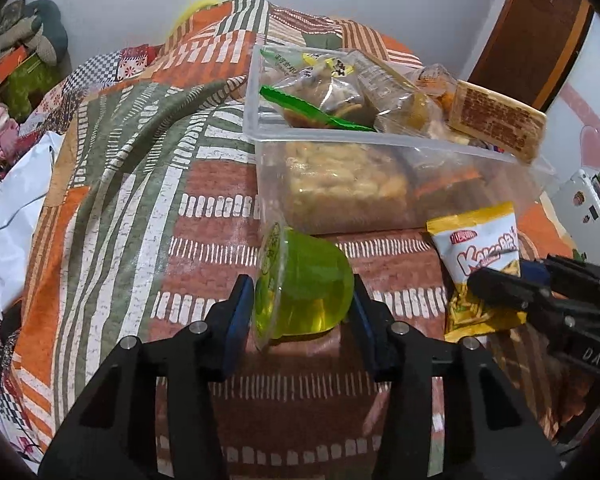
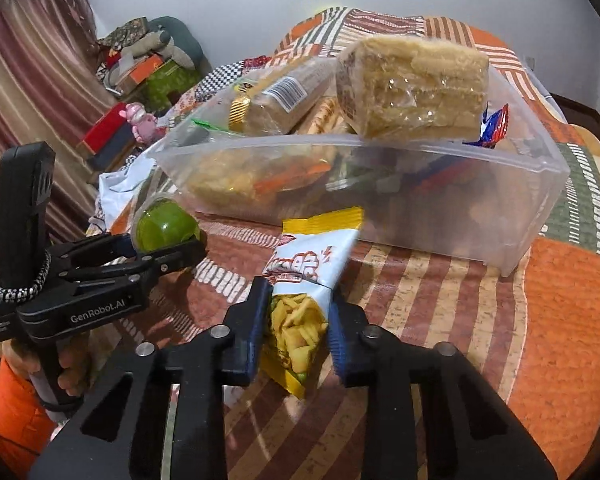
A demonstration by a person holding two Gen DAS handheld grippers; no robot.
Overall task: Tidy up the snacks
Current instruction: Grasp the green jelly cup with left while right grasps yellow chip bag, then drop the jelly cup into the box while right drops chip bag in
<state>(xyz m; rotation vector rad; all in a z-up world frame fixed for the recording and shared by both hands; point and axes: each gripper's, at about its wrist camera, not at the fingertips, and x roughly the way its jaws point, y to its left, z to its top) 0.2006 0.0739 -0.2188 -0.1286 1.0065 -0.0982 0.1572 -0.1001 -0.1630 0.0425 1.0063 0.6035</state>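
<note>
My left gripper [image 1: 300,300] is shut on a green jelly cup [image 1: 304,284] lying on its side, held just above the bedspread in front of a clear plastic bin [image 1: 380,184]. The bin is heaped with wrapped snacks. My right gripper [image 2: 298,312] is shut on a yellow and white chip packet [image 2: 308,276], near the bin's front wall [image 2: 440,200]. In the right wrist view the left gripper [image 2: 168,246] shows at the left with the jelly cup [image 2: 164,228]. In the left wrist view the right gripper [image 1: 500,280] holds the chip packet [image 1: 480,260].
A patterned orange, green and brown bedspread [image 1: 140,200] covers the bed. A wafer block [image 2: 412,84] and a biscuit roll [image 2: 276,100] stick up above the bin's rim. Boxes and soft toys [image 2: 148,60] are piled by the wall at the left. A white bag [image 1: 16,208] lies at the bed's left edge.
</note>
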